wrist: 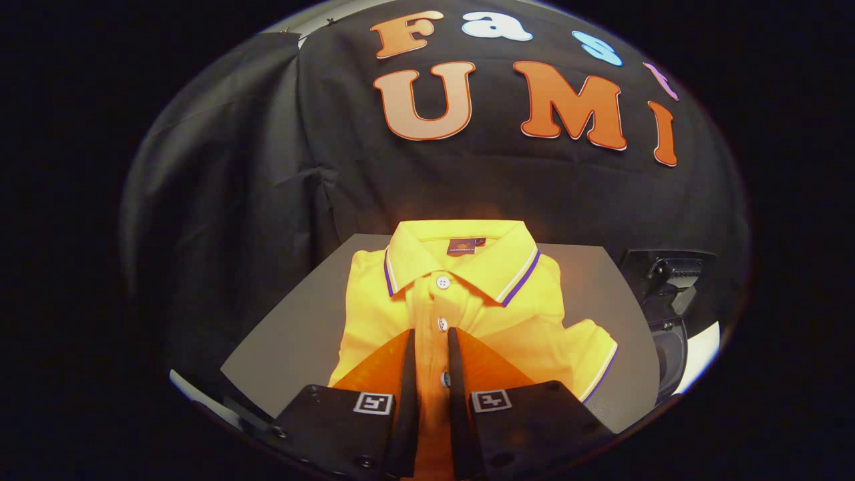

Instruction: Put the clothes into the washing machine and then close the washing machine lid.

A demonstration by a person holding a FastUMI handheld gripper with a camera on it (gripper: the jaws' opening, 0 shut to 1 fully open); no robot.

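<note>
A grey bench [287, 341] is seen below the black booth wall, and a folded yellow polo shirt [467, 314] lies flat on it, collar [461, 257] at twelve o'clock and button placket running down toward six o'clock. A folded sleeve with a purple-and-white trim [594, 361] juts out at about four o'clock from the shirt's middle.

The claw [432, 334] is set over the lower half of the shirt, its two fingers narrowed to a slim gap with the placket showing between them. The tips appear to rest on or just above the fabric; whether cloth is actually pinched cannot be told, so the grasp is judged as being formed, not completed.

For this step to go well, a real fold of fabric should be gathered between the fingers rather than a single top layer, since a folded shirt is likely to unfurl and trail when lifted by one layer. A bite at the thick placket is judged sensible, as the doubled cloth there gives more to press on.

At three o'clock, beyond the bench edge, a dark round opening with a white rim [674, 354] and a black fitting [671, 277] above it is seen; it may be the washing machine, though this cannot be confirmed. The lift should be high enough that the hanging sleeve clears that rim.
</note>
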